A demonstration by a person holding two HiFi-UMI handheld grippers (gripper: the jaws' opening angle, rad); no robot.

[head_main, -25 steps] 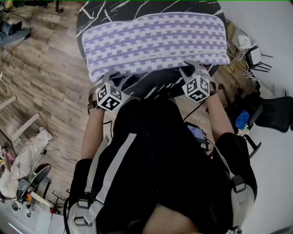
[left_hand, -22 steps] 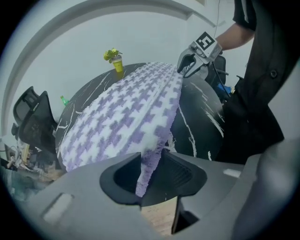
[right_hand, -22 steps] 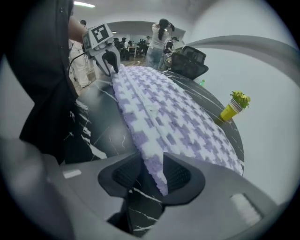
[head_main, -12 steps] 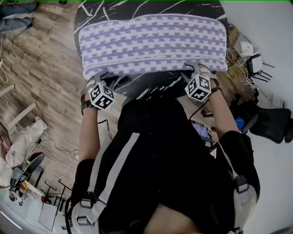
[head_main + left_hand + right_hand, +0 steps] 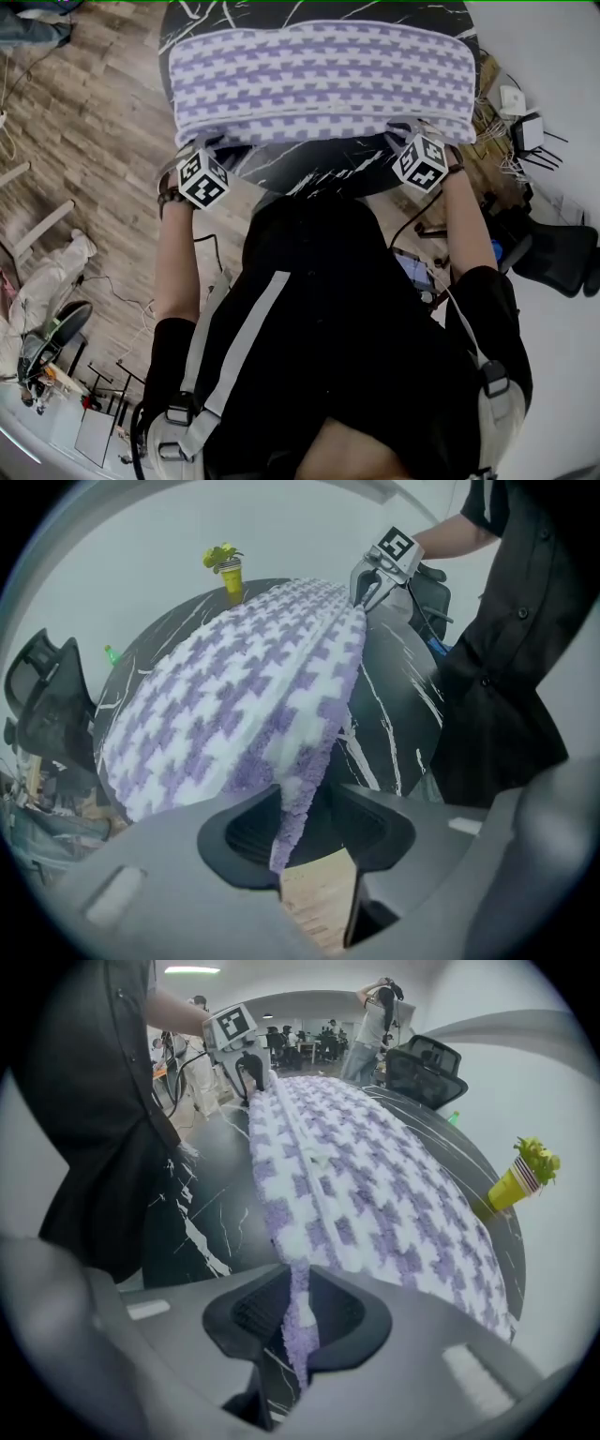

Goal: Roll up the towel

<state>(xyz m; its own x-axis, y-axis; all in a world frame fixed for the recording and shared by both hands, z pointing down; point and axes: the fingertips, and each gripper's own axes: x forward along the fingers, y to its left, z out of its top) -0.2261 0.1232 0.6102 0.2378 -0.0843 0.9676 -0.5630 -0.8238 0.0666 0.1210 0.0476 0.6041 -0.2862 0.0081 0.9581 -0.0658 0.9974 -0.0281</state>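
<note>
Two tongs stand at the near corners of the towel (image 5: 319,80), a purple-and-white checked cloth spread across the dark marbled desk (image 5: 319,171) in the upper middle of the head view, its near hem close to the desk's lower edge. The left tongs (image 5: 305,829) have just been opening. The towel's corner hangs between their jaws against one pad, with a gap to the other, so nothing is pinched there. The right tongs (image 5: 298,1314) have just been closing and now nip the opposite corner. The towel looks thick, fluffy and limp, and is probably light. It should sag wherever it is unsupported, and its pile ought to grip the pads rather than slip. The best hold seems to be the hem at both near corners, taken evenly so the roll runs straight.
</note>
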